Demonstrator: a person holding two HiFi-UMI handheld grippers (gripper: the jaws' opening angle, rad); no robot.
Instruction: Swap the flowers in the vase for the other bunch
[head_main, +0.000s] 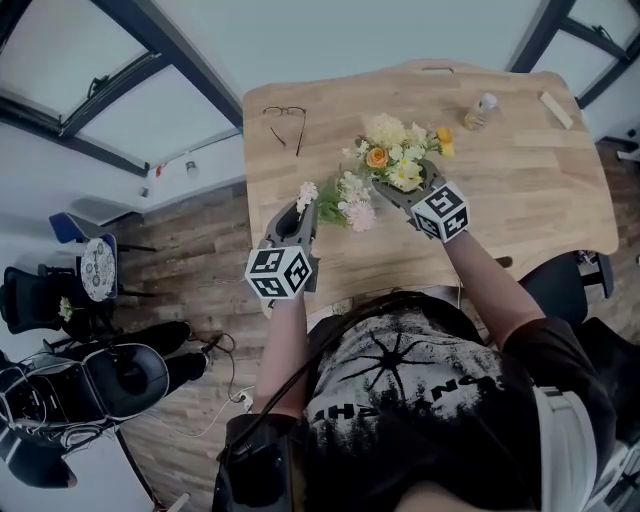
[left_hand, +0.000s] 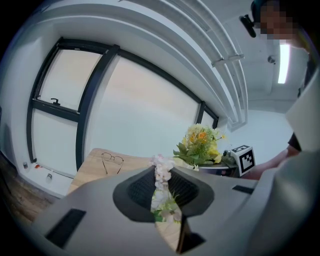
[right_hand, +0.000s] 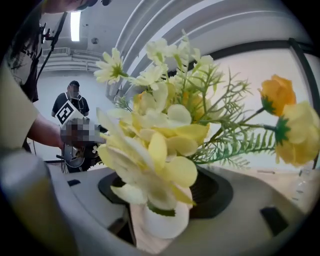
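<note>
A small white vase (right_hand: 160, 222) stands on the wooden table (head_main: 540, 200) with a yellow and orange bunch (head_main: 395, 158) (right_hand: 160, 135) in it. My right gripper (head_main: 405, 180) (right_hand: 162, 200) has its jaws spread wide on either side of the vase, with a gap showing at the left jaw. In the head view the vase is hidden under its flowers. To the left, my left gripper (head_main: 303, 208) (left_hand: 162, 185) is shut on the pink and white bunch (head_main: 350, 205) (left_hand: 161, 172), held just above the table. The yellow bunch (left_hand: 200, 145) also shows beyond it.
A pair of glasses (head_main: 285, 120) (left_hand: 112, 160) lies at the table's far left. A small bottle (head_main: 482, 110) and a wooden block (head_main: 556, 108) sit at the far right. Office chairs (head_main: 120, 380) stand on the floor to the left. A person (right_hand: 74, 102) stands in the background.
</note>
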